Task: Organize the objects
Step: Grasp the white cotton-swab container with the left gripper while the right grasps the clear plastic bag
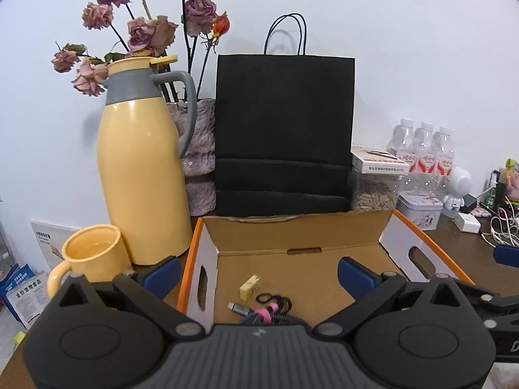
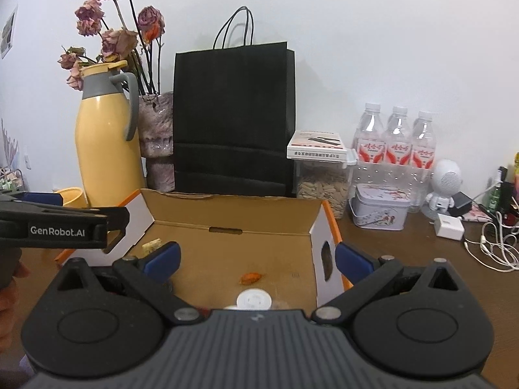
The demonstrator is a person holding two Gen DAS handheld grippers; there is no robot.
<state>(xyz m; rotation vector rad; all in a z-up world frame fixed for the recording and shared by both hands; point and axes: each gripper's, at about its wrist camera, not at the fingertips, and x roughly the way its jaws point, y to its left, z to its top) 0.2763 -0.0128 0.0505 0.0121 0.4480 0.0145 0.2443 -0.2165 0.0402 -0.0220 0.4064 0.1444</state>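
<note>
An open cardboard box (image 1: 301, 236) with orange-edged white sides sits on the brown table; its far wall also shows in the right wrist view (image 2: 233, 214). Inside lie a small yellow block (image 1: 249, 288), a black hair tie (image 1: 266, 298) and a coiled cable with a pink strap (image 1: 264, 314). The right wrist view shows an orange scrap (image 2: 251, 278) and a white round disc (image 2: 254, 300) on the box floor. My left gripper (image 1: 259, 274) stands open over the box's left part, nothing between its blue pads. My right gripper (image 2: 256, 257) stands open over the box's right part, empty too.
Behind the box stand a yellow thermos (image 1: 142, 175), a yellow mug (image 1: 92, 256), a vase of dried roses (image 1: 201, 155), a black paper bag (image 1: 285, 133), a seed jar (image 2: 321, 188), a tin (image 2: 378, 207), three water bottles (image 2: 395, 149). White cables (image 2: 496, 243) lie at right.
</note>
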